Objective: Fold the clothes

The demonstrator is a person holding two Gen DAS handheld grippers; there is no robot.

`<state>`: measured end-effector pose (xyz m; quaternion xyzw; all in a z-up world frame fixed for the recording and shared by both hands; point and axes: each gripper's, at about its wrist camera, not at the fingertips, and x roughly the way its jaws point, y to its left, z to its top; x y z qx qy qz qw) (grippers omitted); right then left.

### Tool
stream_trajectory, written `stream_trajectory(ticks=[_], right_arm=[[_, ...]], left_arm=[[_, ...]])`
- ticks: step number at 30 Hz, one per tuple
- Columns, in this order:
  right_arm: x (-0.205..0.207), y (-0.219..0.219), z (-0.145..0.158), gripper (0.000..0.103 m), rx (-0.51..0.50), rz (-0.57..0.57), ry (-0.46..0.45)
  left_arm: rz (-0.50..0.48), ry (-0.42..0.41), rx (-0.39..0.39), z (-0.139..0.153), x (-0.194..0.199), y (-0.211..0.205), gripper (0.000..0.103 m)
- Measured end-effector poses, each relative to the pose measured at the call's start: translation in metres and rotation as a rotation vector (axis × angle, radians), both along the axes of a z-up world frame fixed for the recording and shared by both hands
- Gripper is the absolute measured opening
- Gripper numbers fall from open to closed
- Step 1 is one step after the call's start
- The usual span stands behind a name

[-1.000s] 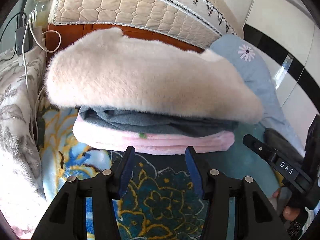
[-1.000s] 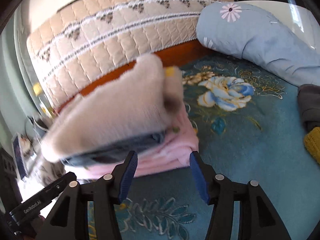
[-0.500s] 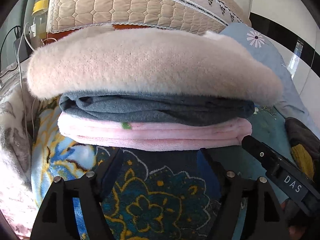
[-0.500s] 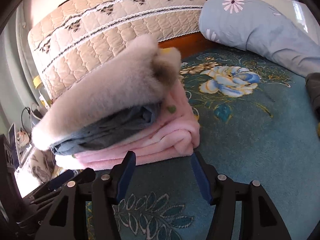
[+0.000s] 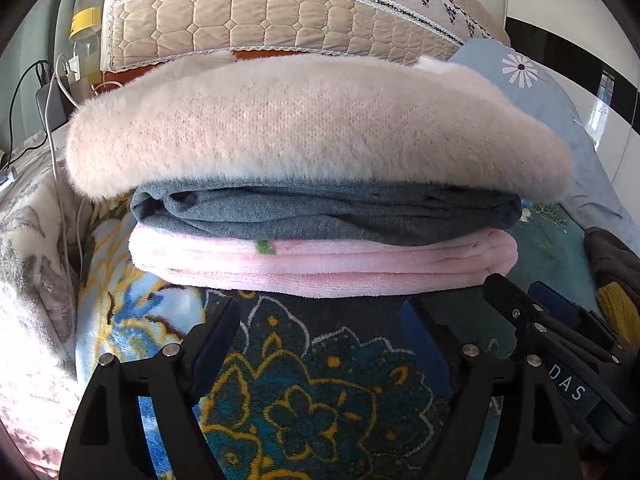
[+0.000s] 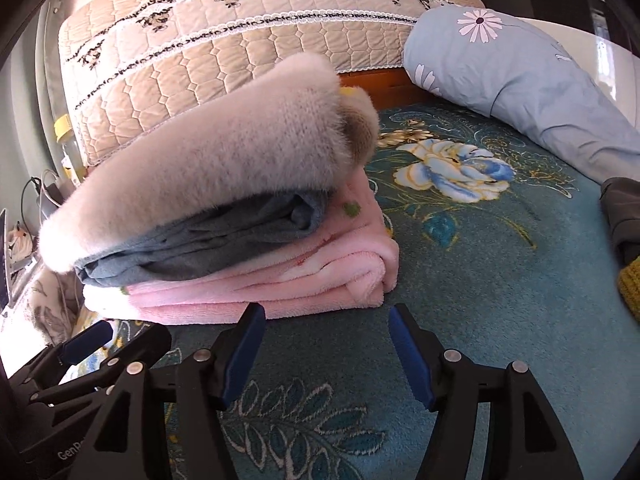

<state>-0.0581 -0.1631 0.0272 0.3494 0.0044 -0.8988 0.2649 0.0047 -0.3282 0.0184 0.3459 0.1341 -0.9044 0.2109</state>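
A stack of three folded garments lies on the floral teal bedspread (image 5: pixel 304 392): a fluffy cream-pink sweater (image 5: pixel 312 124) on top, a grey garment (image 5: pixel 320 212) in the middle, a pink fleece (image 5: pixel 328 268) at the bottom. The stack also shows in the right wrist view: sweater (image 6: pixel 224 160), grey garment (image 6: pixel 208 244), pink fleece (image 6: pixel 288 284). My left gripper (image 5: pixel 320 320) is open and empty just in front of the pink fleece. My right gripper (image 6: pixel 326 332) is open and empty near the stack's front right corner. Each gripper shows in the other's view.
A quilted beige headboard cover (image 6: pixel 240 40) stands behind the stack. A blue pillow with daisies (image 6: pixel 520 72) lies at the right. A dark garment (image 6: pixel 624 212) and a mustard knit (image 6: pixel 632 284) lie at the far right. Cables and a bottle (image 5: pixel 84 40) are at the left.
Both grippers have dropped lower and closer to the stack, so I see it more side-on. The sweater now rests settled on top. Both stay open.
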Motion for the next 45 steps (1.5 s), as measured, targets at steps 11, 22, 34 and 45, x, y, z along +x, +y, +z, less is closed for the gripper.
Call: stream_trajectory(ticks=[11, 22, 34, 45], right_arm=[[0.0, -0.002, -0.001, 0.102, 0.019, -0.011, 0.012], [-0.001, -0.001, -0.002, 0.103, 0.03, -0.026, 0.009], [0.002, -0.005, -0.002, 0.103, 0.048, -0.024, 0.021], [0.002, -0.003, -0.002, 0.103, 0.047, -0.034, 0.023]], left_arm=[[0.116, -0.049, -0.006, -0.006, 0.001, -0.013, 0.084], [0.094, -0.098, -0.033, -0.007, -0.001, -0.017, 0.084], [0.103, -0.087, -0.007, -0.009, -0.001, -0.016, 0.084], [0.095, -0.108, -0.005, -0.009, -0.003, -0.017, 0.084]])
